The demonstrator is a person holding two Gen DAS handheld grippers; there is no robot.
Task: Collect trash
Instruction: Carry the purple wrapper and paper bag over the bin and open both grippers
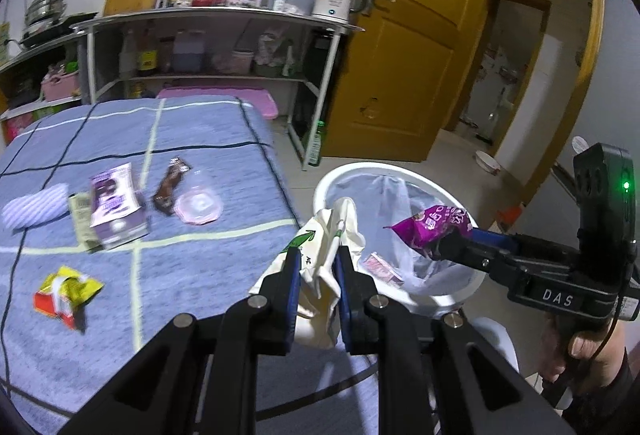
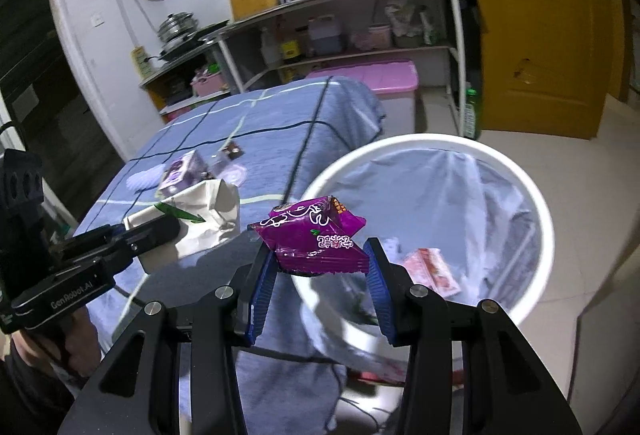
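Carrying two pieces of trash to the bin point(image 2: 536, 195), we hold both grippers near its rim.

Item 1, right gripper point(image 2: 320, 267): jaws part-way closed on a purple wrapper point(image 2: 312, 235), pinched by its lower edge. In the right wrist view the wrapper sits at the bin's 9 o'clock rim, only partly over the opening. We judge the release goes best once the wrapper is carried toward 3 o'clock, over the liner point(image 2: 440, 187), and the jaws then opened wide so the foil does not cling to a pad.

Item 2, left gripper point(image 1: 316, 267): jaws closed narrowly on a crumpled white bag point(image 1: 324, 235) with green print. In the left wrist view the bag hangs at the bin's 8 o'clock, overlapping the rim. It is light and bulky; we judge it should be moved well inside before release, or it may catch on the rim.

Item 3, bin contents: a pink packet point(image 2: 432, 271) lies inside already.

Item 4, still on the table point(image 1: 60, 335): yellow-red wrapper point(image 1: 64, 293), purple carton point(image 1: 114, 205), brown wrapper point(image 1: 170, 185), pink lid point(image 1: 200, 205), a striped pale object point(image 1: 36, 205).

Pose: the right gripper reaches in level from 3 o'clock in the left view; the left gripper points forward and slightly down toward the bin.
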